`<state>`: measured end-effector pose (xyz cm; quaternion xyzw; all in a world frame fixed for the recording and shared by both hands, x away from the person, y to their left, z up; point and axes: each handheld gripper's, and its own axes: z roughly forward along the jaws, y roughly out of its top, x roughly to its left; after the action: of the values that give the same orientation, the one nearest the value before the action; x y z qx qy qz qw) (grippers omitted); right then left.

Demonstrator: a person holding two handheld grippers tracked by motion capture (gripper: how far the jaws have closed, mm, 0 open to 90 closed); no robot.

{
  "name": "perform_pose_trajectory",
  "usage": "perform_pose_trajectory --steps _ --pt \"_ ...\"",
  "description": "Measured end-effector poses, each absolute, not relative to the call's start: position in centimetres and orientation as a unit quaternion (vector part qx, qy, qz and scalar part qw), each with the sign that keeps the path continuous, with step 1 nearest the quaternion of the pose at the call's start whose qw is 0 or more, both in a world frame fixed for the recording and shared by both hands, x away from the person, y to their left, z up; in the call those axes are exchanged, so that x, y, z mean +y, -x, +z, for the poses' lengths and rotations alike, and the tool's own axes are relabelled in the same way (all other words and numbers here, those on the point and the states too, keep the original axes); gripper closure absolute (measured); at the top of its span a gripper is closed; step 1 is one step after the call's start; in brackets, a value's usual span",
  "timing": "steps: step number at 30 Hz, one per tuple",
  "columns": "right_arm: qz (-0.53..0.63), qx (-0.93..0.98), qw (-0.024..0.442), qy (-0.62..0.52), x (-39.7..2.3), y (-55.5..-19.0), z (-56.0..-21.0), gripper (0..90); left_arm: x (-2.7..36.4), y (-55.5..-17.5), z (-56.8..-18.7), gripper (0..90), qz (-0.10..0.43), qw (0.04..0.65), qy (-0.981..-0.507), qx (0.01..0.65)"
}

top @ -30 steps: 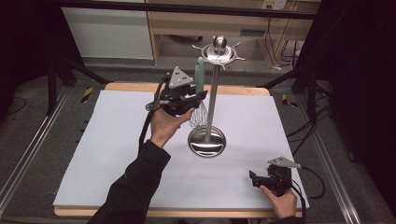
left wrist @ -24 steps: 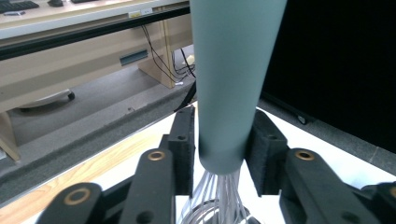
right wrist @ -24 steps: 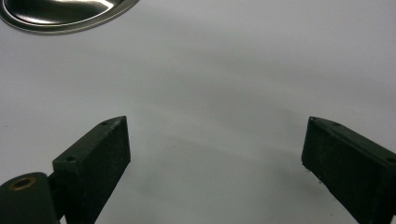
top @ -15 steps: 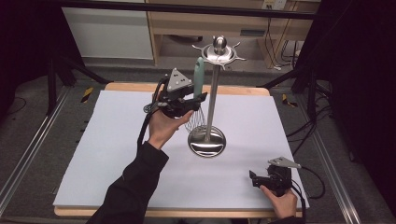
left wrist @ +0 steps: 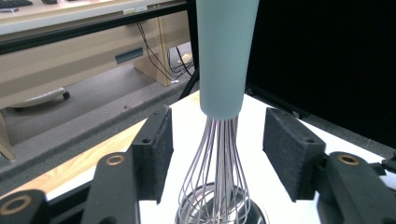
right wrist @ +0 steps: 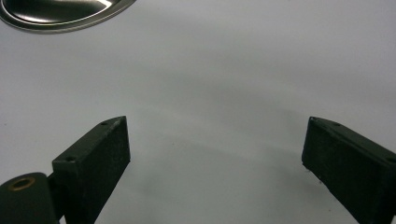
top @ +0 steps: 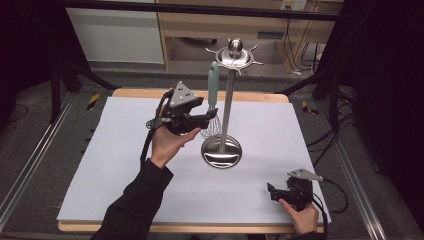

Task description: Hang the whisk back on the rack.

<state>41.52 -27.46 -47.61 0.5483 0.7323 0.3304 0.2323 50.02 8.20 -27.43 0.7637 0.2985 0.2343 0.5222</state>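
Clearly the whisk [left wrist: 219, 116] is what matters to us: it hangs upright from the stand [top: 228, 95], its pale green handle above and its wire loops below, so its long axis runs straight up and down. In the left gripper view it sits squarely between the jaws of our left gripper [left wrist: 217, 156], which have just been opening; the pads [left wrist: 154, 149] stand apart on either side of the thin wires with daylight between, pressing on nothing. So the whisk lies directly ahead of and inside that opening, and we judge the coming move to be a straight pull back along the jaws' line, clear of the wires.

The handle looks smooth and matte, tapering wider upward; the wires are bright, springy steel. The stand is polished metal, a slim pole rising from a round dished base [top: 221, 151] to a hooked crown with a ball on top.

Our right gripper [top: 286, 192] rests well apart near the table's front right corner, its jaws spread wide over the plain white table cover [top: 100, 165].
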Motion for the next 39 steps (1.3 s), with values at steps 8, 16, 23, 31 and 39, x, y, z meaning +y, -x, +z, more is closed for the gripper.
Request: perform_pose_trajectory --steps 8,16,23,31,39 --pt "0.332 0.730 0.230 -0.551 -27.6 -41.4 -47.7 7.9 9.4 -49.1 -29.3 38.3 0.230 0.518 -0.768 0.299" --pt "0.330 0.730 0.230 -0.553 -27.6 -41.3 -47.7 7.8 10.9 -48.6 -32.4 36.8 0.223 0.502 -0.775 0.313" --pt "0.329 0.729 0.229 -0.555 -27.8 -41.3 -47.8 7.7 12.5 -48.3 -35.1 36.3 0.212 0.486 -0.780 0.331" --pt "0.326 0.728 0.227 -0.559 -27.9 -41.4 -47.9 7.4 14.7 -47.8 -38.3 35.7 0.205 0.464 -0.785 0.354" --pt "0.317 0.727 0.228 -0.565 -28.2 -41.5 -48.1 7.0 17.7 -47.3 -41.7 36.5 0.208 0.441 -0.784 0.384"
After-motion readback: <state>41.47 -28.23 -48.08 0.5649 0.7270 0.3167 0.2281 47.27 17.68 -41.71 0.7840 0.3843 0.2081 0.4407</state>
